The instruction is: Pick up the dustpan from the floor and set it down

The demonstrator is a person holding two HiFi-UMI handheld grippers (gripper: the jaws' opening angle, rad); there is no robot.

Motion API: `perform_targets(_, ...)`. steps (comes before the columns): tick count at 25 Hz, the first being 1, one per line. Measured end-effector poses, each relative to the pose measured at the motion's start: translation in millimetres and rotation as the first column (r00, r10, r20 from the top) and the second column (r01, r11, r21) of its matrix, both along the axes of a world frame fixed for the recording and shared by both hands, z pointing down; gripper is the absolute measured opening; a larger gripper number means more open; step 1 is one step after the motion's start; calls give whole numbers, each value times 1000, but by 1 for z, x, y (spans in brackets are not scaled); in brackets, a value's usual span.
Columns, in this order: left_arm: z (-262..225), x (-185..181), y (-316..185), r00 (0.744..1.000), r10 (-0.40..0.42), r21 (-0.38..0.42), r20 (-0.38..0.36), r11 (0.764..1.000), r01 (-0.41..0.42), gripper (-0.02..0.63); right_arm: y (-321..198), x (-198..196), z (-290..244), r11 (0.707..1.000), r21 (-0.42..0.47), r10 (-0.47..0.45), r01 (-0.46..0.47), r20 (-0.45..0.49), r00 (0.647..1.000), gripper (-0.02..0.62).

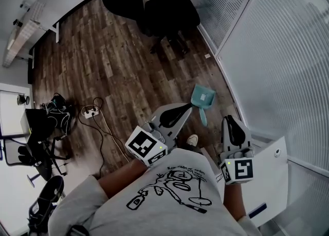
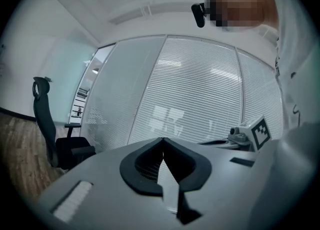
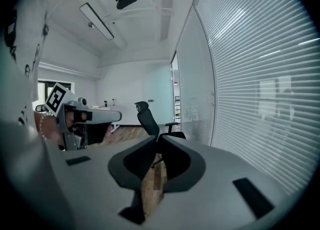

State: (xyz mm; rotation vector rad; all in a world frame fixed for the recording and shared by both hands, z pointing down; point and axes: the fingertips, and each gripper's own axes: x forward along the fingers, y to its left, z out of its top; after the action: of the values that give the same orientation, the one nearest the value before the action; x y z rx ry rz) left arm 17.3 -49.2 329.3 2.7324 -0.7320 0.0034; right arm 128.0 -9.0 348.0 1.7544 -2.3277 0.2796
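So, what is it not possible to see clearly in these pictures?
Dustpan: head view only, too small to show whether it holds dirt; both gripper views look level, over it.
Feet: head view, all but one shoe tip hidden by the shirt.
Dark things at the left edge: head view, too small and dark to name.

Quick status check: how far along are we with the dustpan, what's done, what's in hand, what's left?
Done: nothing yet. The dustpan lies on the wood floor.
In hand: nothing. The left gripper and the right gripper are both shut and empty. In the head view the left one points toward the dustpan.
Left: open a gripper, grasp the dustpan, lift it and set it down.
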Motion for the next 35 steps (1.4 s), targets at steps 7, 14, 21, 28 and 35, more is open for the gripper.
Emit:
perform_targets(7, 9, -8, -1, 999, -40, -14, 16, 999, 40, 2, -4, 3, 50, 995, -95, -33, 31, -15, 999, 19)
perform_targets(14, 11, -10, 3, 998, -57, -21, 24, 998, 58, 2, 1, -2, 112, 972, -223, -73, 68, -15, 997, 75)
perform_targets(21, 12, -13, 3, 998, -59, -22, 31, 998, 60, 2, 7, -3, 173, 941, -330, -75, 69, -6, 997, 107)
perform_targets(28, 11, -14, 1, 998, -61, -22, 32, 998, 62, 2, 8, -8, 226, 908, -407, -108, 100, 5, 994, 136)
perform_targets(35, 13, -20, 0, 997, -70, -28, 34, 997, 71, 2, 5, -8, 270, 871, -475, -134, 123, 11, 991, 158)
